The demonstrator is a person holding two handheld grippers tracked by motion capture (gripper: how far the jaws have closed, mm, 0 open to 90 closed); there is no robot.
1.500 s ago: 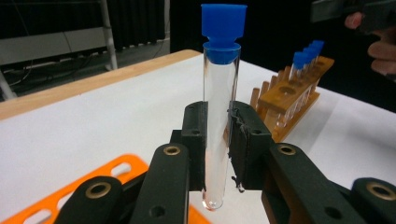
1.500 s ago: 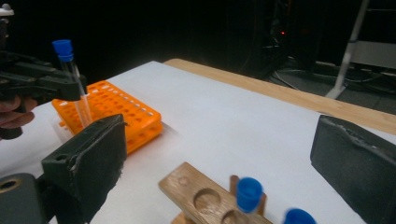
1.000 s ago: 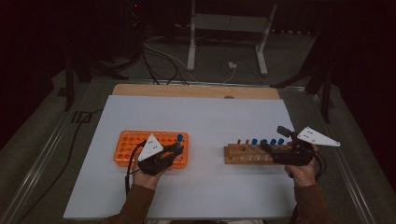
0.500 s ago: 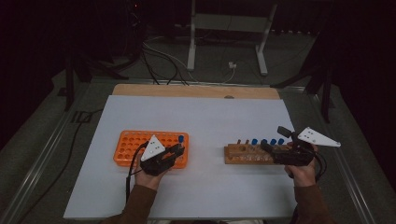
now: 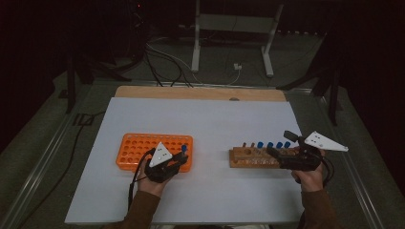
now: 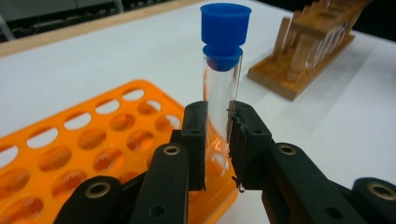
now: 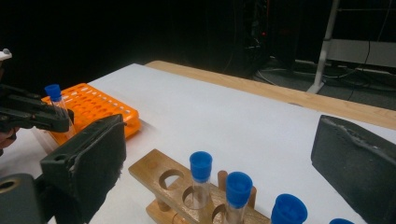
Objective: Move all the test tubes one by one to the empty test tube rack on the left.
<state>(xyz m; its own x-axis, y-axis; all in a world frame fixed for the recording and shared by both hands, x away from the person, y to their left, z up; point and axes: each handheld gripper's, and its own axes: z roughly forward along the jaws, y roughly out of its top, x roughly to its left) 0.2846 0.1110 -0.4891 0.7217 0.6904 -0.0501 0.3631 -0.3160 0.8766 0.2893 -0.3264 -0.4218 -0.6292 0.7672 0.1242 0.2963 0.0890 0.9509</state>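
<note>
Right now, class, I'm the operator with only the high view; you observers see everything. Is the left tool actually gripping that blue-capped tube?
Observer: Yes. In the left gripper view, the left tool is clamped on the glass of the tube.
Operator: Is the right tool holding anything?
Observer: No. The right tool has its jaws wide apart with nothing between them.
Operator: Any free hole in the wooden rack?
Observer: Yes. On the wooden rack, the end hole nearest the orange rack is empty.

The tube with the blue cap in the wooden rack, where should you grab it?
Grab the nearest capped tube on its clear glass just under the blue cap, coming from above and the side. It stands upright, and the wooden rack hides its lower part. The right tongs are open beside it.
</note>
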